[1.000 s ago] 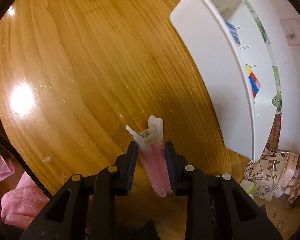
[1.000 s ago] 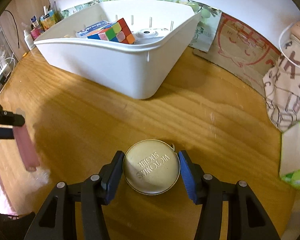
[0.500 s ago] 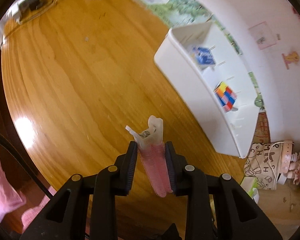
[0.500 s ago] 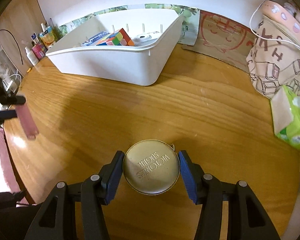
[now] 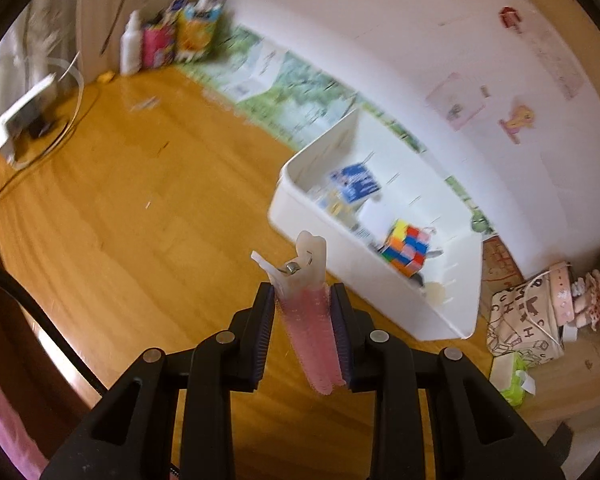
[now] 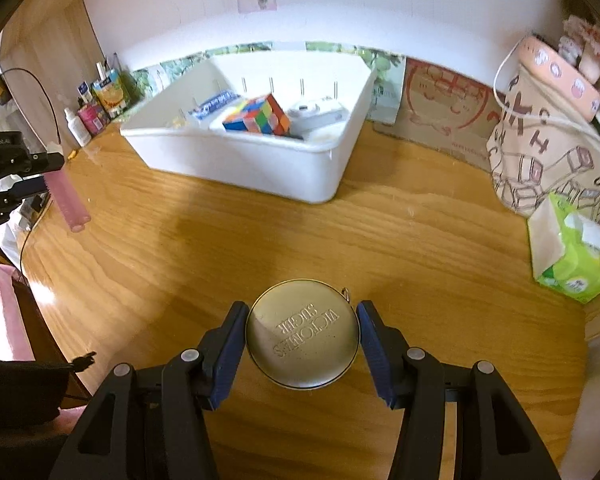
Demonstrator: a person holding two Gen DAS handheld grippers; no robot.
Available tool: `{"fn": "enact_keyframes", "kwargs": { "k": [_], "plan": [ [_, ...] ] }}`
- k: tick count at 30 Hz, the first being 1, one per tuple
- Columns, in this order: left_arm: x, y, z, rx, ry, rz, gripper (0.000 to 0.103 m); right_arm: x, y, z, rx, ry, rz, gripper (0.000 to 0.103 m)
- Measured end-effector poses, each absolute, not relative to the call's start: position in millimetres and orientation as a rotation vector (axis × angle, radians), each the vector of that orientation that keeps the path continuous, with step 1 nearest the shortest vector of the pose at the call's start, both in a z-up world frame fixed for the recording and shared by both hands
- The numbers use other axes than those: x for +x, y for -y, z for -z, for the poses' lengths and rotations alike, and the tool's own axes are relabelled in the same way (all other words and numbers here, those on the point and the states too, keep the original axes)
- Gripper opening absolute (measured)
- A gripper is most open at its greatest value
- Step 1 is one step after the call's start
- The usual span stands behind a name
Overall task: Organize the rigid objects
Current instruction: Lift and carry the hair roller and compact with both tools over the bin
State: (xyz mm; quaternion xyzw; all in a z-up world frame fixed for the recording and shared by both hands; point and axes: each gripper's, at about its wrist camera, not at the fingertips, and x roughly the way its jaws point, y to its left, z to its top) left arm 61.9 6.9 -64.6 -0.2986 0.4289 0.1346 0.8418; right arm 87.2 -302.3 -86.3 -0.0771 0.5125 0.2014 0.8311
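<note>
Between the right tool's (image 6: 302, 340) pads sits a round gold tin (image 6: 302, 334), clamped above the wooden surface (image 6: 420, 248); the left tool (image 5: 303, 314) grips a pink hair roller (image 5: 312, 328); beyond stands the white bin (image 6: 260, 168) holding a colour cube (image 6: 258, 120).

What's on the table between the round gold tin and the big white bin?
Nothing. In the right wrist view, only bare wooden tabletop lies between the round gold tin, held in the right tongs, and the white plastic bin.
</note>
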Motion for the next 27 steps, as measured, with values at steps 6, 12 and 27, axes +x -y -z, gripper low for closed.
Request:
{"fn": "enact_keyframes", "kwargs": {
  "k": [6, 12, 27],
  "plan": [
    [77.8, -10.5, 47.1, -0.577, -0.847, -0.188, 0.030, 100.1, 290.0, 67.1, -0.145, -1.045, -0.405, 0.056],
    [97.2, -16.7, 33.4, -0.521, -0.817, -0.125, 0.030, 118.7, 273.4, 49.6, -0.123, -0.999, -0.387, 0.056],
    [151.8, -14.8, 18.0, -0.275, -0.698, -0.007, 0.030, 167.4, 226.2, 26.5, -0.105, -0.810, -0.381, 0.056]
  ]
}}
